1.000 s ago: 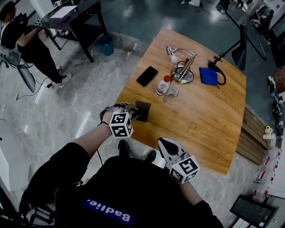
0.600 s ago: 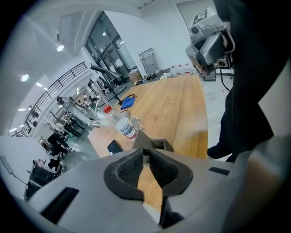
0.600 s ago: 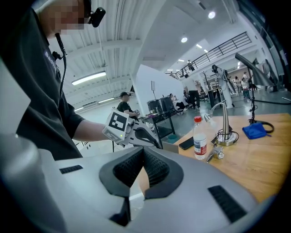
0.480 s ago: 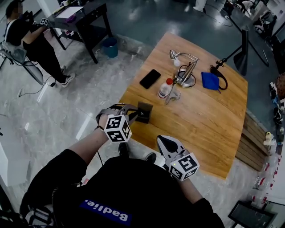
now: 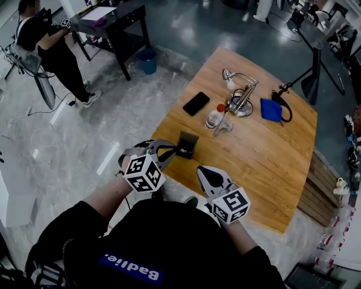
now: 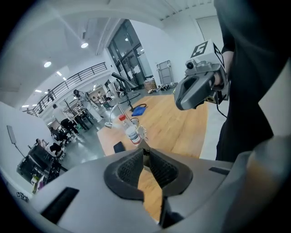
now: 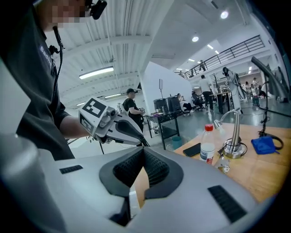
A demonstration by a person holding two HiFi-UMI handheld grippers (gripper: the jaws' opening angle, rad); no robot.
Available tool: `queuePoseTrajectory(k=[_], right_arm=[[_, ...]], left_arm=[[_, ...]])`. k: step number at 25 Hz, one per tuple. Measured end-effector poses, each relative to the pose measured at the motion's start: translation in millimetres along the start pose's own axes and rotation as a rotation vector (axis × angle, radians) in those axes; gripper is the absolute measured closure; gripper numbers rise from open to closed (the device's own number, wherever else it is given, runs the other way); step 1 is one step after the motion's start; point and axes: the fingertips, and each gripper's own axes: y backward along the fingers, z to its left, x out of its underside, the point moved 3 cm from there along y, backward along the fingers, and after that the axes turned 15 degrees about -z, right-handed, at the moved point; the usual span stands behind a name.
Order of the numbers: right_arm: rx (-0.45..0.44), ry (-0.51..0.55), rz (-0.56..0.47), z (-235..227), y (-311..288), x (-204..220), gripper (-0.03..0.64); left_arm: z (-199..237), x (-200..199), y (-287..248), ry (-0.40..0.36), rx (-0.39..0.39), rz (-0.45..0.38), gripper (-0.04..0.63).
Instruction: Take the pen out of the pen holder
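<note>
A small dark square pen holder [image 5: 188, 144] stands near the near-left edge of the wooden table [image 5: 265, 163]. I cannot see a pen in it from here. A thin stick [image 5: 221, 118] leans in a clear cup [image 5: 224, 126] beside the bottle. My left gripper [image 5: 171, 150] is shut, with its tips just short of the holder on the near side. In the left gripper view its pads [image 6: 136, 166] meet with nothing between them. My right gripper [image 5: 203, 171] hangs shut and empty off the table's near edge, its jaws closed in the right gripper view [image 7: 143, 154].
On the table's far half are a plastic bottle [image 5: 214, 117] with a red cap, a black phone [image 5: 196, 104], a metal desk lamp [image 5: 242, 97] and a blue cloth [image 5: 271, 110] with a black cable. A person [image 5: 48, 48] stands at a dark desk [image 5: 110, 17] far left.
My left gripper has drawn back from the pen holder toward my body. The right gripper has hardly moved. The head view has shifted a little.
</note>
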Motion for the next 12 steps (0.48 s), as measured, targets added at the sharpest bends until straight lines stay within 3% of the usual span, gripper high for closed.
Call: queuePoseTrajectory(k=[12], right_arm=[[-0.006,0.062,0.063,-1.8,-14.8,8.1,0.617]], left_arm=[[-17.0,-13.6,9.4,0.109,-0.02,-0.056,0.545]])
